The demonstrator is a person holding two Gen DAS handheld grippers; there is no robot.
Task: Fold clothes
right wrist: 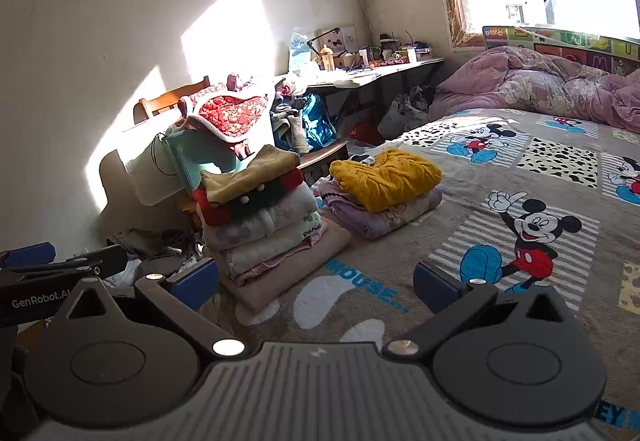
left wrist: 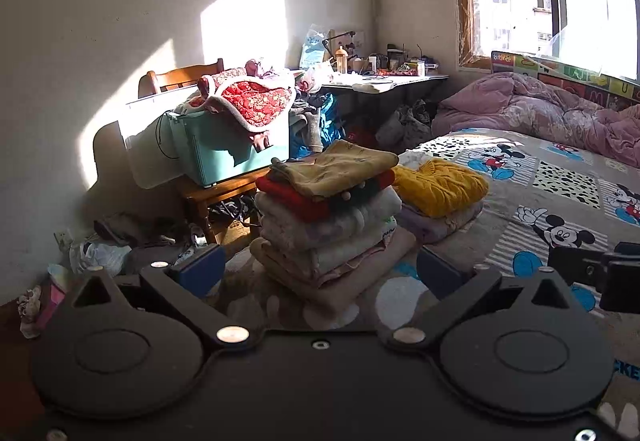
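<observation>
A tall stack of folded clothes (left wrist: pixel 328 217) (right wrist: pixel 260 217) stands near the bed's corner, with an olive-yellow garment (left wrist: pixel 336 167) on top and a red one under it. Beside it lies a lower pile topped by a mustard knit sweater (left wrist: pixel 438 183) (right wrist: pixel 386 177). My left gripper (left wrist: pixel 320 273) hangs open just in front of the tall stack, nothing between its blue pads. My right gripper (right wrist: pixel 316 283) is open too, over the bedspread to the right of the stack. The left gripper's body shows at the left edge of the right wrist view.
A Mickey Mouse bedspread (right wrist: pixel 520 201) covers the bed, with a crumpled pink duvet (left wrist: pixel 540 109) at the far end under the window. Left of the bed stand a teal bin (left wrist: pixel 224 145) draped with a red quilted garment, a wooden chair, a cluttered desk (left wrist: pixel 384 81) and floor litter.
</observation>
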